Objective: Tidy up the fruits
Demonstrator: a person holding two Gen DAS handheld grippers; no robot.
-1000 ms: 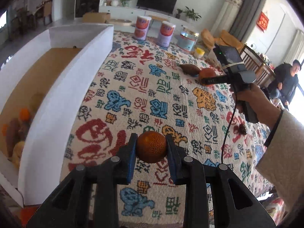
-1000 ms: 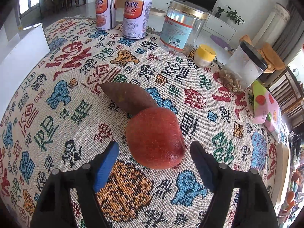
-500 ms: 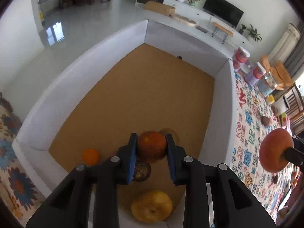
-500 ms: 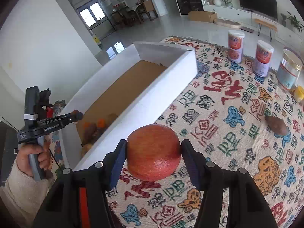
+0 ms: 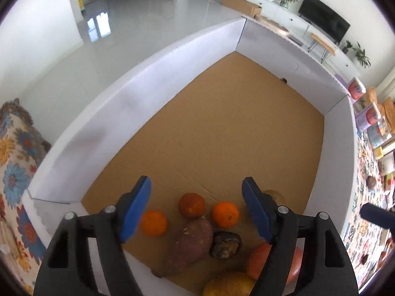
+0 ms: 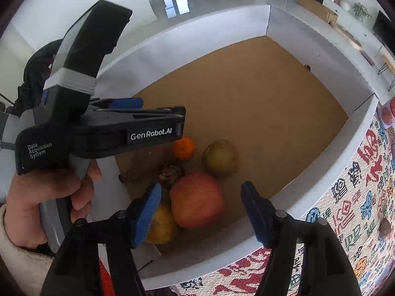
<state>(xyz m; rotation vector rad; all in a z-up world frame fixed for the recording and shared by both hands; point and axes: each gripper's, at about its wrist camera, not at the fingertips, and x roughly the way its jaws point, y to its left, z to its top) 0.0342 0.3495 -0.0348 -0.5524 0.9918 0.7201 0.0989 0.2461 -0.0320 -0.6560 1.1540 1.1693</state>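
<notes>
A white-walled box (image 5: 153, 79) with a brown cardboard floor holds several fruits at its near end. My left gripper (image 5: 196, 208) is open and empty above them: a dark orange fruit (image 5: 192, 206), two oranges (image 5: 153, 222) (image 5: 225, 214), a sweet potato (image 5: 190, 244) and a dark round fruit (image 5: 225, 244). My right gripper (image 6: 201, 215) is open above the big red apple (image 6: 197, 199), which lies on the box floor (image 6: 259, 113) beside a yellow fruit (image 6: 161, 224) and a greenish pear (image 6: 220, 157). The left gripper's body fills the left of the right wrist view.
The box stands on a table with a patterned cloth (image 6: 358, 197). Cans and jars (image 5: 370, 118) stand on the cloth past the box's far right corner, and a small brown fruit (image 6: 385, 227) lies on it. A flowered cloth (image 5: 14, 148) lies left of the box.
Both grippers have opened. The dark orange fruit has left my left gripper and the red apple my right; both now lie in the box. The right gripper came over the box.
</notes>
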